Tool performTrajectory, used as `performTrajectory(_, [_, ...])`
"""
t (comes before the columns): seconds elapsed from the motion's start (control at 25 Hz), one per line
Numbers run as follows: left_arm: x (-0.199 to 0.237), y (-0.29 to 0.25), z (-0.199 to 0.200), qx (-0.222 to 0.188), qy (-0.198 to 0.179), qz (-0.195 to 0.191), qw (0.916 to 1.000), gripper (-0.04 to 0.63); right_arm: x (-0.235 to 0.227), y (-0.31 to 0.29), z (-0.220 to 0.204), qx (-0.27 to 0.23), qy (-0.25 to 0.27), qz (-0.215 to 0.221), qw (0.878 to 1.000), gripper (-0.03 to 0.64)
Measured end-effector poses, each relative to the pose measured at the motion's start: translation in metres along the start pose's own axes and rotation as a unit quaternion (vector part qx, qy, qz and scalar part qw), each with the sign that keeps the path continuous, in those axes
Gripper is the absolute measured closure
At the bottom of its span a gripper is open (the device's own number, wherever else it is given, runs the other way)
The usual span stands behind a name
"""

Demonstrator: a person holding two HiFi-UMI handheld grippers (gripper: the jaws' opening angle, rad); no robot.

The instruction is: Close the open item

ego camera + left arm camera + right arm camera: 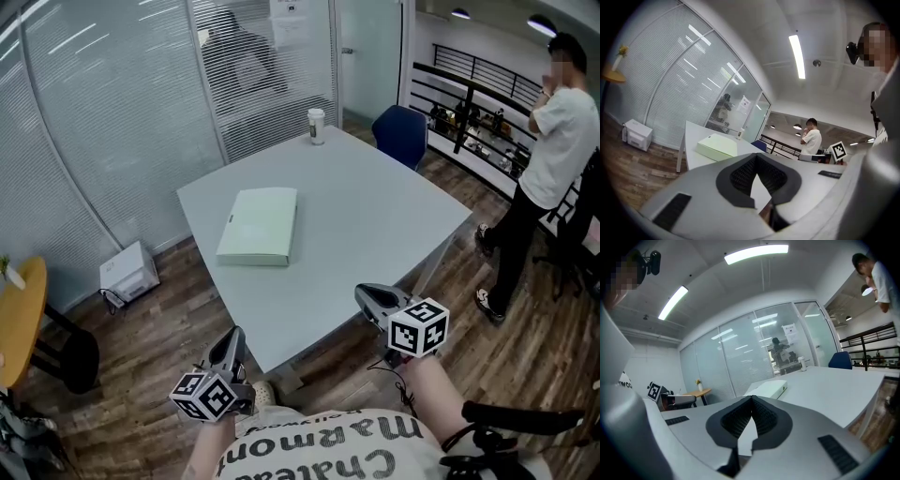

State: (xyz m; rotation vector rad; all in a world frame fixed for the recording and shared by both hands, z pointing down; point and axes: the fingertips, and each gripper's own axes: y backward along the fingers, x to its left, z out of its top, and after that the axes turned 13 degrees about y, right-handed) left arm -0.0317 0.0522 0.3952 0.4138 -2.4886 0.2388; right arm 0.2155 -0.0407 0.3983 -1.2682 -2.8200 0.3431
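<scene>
A pale green flat box [260, 225] lies on the grey table [375, 225], left of its middle; its lid looks flat and down. It also shows in the left gripper view [717, 146] and the right gripper view [768, 389]. My left gripper [234, 337] hangs below the table's near corner, close to my body, tips together [756, 156] with nothing between them. My right gripper [367, 296] hovers at the table's near edge, also shut and empty [751, 398]. Both are well short of the box.
A paper cup [316, 126] stands at the table's far corner, with a blue chair [400, 134] behind it. A person [548, 159] stands at the right. On the left are a white device [128, 272] on the floor, a yellow round table [21, 319] and a glass wall [112, 112].
</scene>
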Motion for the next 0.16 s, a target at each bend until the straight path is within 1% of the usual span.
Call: performTrajectory(0.16, [0.0027, 0.001, -0.0028, 0.0, -0.001, -0.001, 1.0, 0.61, 0.0016, -0.0002, -0.0037, -0.001, -0.001, 0.0, 1.0, 0.617])
